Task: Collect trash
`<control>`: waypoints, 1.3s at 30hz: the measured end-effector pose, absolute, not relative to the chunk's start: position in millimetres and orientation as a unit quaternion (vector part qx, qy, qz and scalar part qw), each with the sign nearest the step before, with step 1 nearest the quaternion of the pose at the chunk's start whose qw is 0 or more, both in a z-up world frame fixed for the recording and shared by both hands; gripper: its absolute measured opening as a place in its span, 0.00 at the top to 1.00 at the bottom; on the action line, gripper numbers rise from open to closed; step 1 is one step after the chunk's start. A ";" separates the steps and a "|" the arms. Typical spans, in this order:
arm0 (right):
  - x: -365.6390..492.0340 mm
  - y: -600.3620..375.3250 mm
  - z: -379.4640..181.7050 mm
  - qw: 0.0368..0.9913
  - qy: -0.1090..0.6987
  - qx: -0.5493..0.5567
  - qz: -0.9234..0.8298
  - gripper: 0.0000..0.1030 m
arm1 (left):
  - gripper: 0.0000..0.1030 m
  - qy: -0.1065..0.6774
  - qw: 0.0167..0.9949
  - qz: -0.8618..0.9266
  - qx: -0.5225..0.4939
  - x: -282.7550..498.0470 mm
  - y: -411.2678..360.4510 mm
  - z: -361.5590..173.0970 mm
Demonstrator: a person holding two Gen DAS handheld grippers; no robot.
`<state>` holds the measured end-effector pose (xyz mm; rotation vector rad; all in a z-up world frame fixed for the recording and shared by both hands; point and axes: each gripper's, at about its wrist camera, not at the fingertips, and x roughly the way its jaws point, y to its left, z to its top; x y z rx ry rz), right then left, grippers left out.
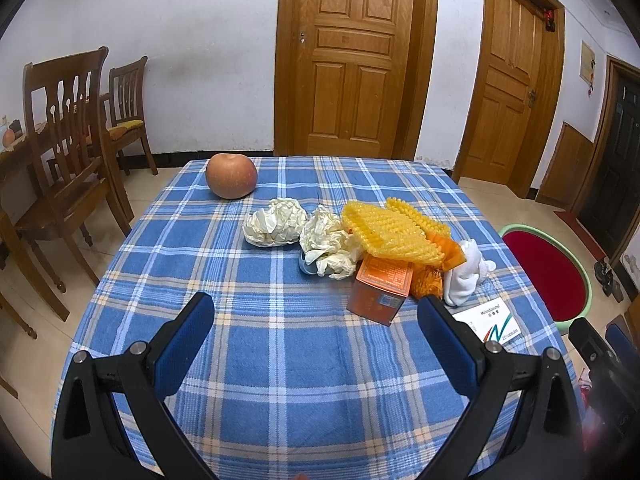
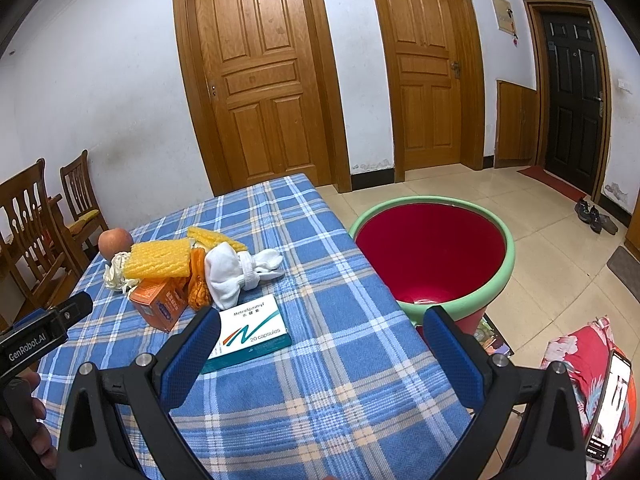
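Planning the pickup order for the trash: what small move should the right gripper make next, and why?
Probably ease the right gripper forward and down over the white capsule box. Its jaws are open and empty, that box lies nearest them, and the red bin stands just beside the table.

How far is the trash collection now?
Nothing looks collected yet: little shows inside the red bin. Both grippers, left gripper and right gripper, are open and empty. Left: crumpled paper, yellow foam net, orange box, capsule box.
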<state>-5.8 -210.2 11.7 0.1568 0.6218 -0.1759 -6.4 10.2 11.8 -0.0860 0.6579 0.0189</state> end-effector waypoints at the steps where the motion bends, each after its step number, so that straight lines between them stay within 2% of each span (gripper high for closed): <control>1: -5.0 -210.0 12.0 0.945 0.306 0.077 -0.086 0.00 | 0.02 0.323 0.945 0.009 -0.042 -6.4 10.3 11.8; 23: 23.1 -208.7 11.4 0.942 0.322 0.074 -0.065 0.00 | 0.02 0.335 0.941 0.020 -0.039 16.5 27.3 9.0; 39: 86.7 -196.3 -1.4 0.925 0.375 0.062 -0.014 0.00 | 0.02 0.365 0.929 0.058 -0.023 66.0 63.5 -3.1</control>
